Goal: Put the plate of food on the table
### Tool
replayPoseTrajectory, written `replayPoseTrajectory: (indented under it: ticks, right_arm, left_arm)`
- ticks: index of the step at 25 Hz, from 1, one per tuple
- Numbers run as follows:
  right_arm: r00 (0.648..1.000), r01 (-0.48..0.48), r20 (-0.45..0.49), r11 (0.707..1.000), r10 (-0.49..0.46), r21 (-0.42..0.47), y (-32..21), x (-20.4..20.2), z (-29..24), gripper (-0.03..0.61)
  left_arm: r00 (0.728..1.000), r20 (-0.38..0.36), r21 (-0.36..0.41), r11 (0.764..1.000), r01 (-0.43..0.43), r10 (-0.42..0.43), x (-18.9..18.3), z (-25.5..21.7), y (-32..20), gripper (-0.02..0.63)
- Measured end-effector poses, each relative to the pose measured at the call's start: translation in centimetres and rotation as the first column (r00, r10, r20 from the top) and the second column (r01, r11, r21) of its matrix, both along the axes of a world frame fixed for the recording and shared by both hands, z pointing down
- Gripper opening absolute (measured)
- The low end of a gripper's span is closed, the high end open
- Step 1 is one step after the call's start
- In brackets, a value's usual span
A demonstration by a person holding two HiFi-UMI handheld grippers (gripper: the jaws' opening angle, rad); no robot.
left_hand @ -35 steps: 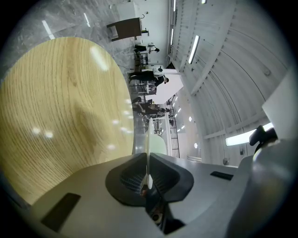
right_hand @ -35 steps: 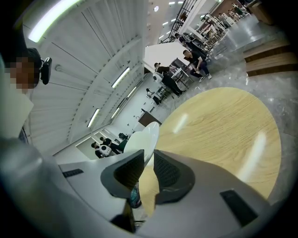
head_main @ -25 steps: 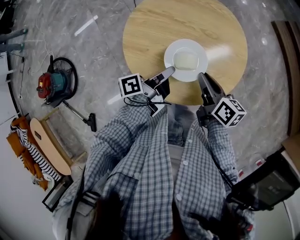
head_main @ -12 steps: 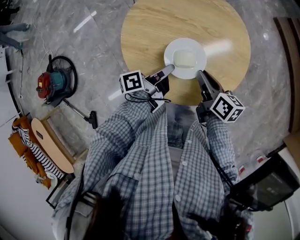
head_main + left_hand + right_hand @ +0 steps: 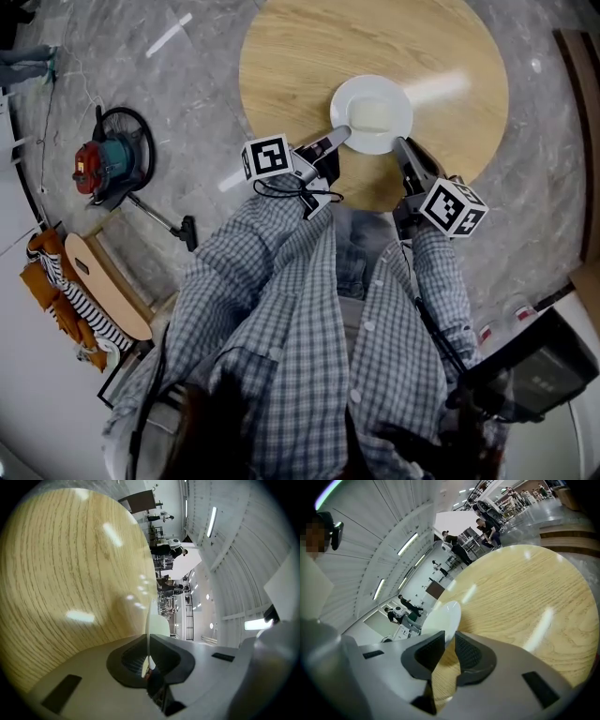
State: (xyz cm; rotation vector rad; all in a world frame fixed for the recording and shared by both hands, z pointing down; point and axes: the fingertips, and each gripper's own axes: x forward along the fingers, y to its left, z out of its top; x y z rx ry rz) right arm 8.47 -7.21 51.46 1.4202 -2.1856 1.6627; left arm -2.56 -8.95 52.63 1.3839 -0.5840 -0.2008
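Note:
A white plate (image 5: 371,114) with pale food in its middle is over the near part of the round wooden table (image 5: 309,56). My left gripper (image 5: 343,135) is shut on the plate's left rim. In the left gripper view that rim (image 5: 149,620) runs edge-on into the closed jaws of the left gripper (image 5: 149,656). My right gripper (image 5: 401,142) is at the plate's near right rim. Its jaws stand apart, with the plate's edge (image 5: 440,618) at the tips of the right gripper (image 5: 451,641) and wood showing in the gap. I cannot tell whether the plate rests on the tabletop.
A red and teal vacuum cleaner (image 5: 111,161) with its hose lies on the marble floor to the left. Nearer lie a wooden board (image 5: 101,291) and striped cloth (image 5: 56,281). A dark box (image 5: 534,370) sits at lower right. People stand far off in the hall (image 5: 485,524).
The plate and both grippers have edged a little farther in over the table. The jaws look unchanged.

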Motion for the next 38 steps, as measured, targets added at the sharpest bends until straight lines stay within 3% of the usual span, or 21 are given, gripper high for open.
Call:
replayPoseTrajectory:
  ticks: [16,22,28,34,38]
  right_arm:
    - [0.999,-0.044,0.0,0.993,0.045,-0.112,-0.2,1.0,3.2,0.071]
    - [0.998,-0.057,-0.015,0.99,0.056,-0.125,-0.4,1.0,3.5,0.071]
    - [0.998,-0.062,-0.014,0.991,0.061,-0.121,-0.7,1.1,3.4,0.071]
    - [0.996,-0.083,-0.025,0.988,0.08,-0.13,-1.0,1.4,3.7,0.061]
    - [0.996,-0.084,-0.038,0.988,0.08,-0.132,-1.2,1.4,3.8,0.057]
  left_arm:
    - [0.997,0.061,-0.083,0.996,-0.037,0.042,0.8,2.6,-0.2,0.018]
    - [0.992,0.106,-0.079,0.995,-0.063,0.071,1.0,2.8,-0.2,0.018]
    - [0.992,0.071,-0.094,0.991,-0.097,0.103,1.1,2.7,-0.1,0.018]
    - [0.964,0.081,-0.092,0.965,-0.247,0.254,2.0,2.9,1.1,0.02]
    - [0.957,0.078,-0.105,0.957,-0.27,0.279,2.0,3.1,1.9,0.023]
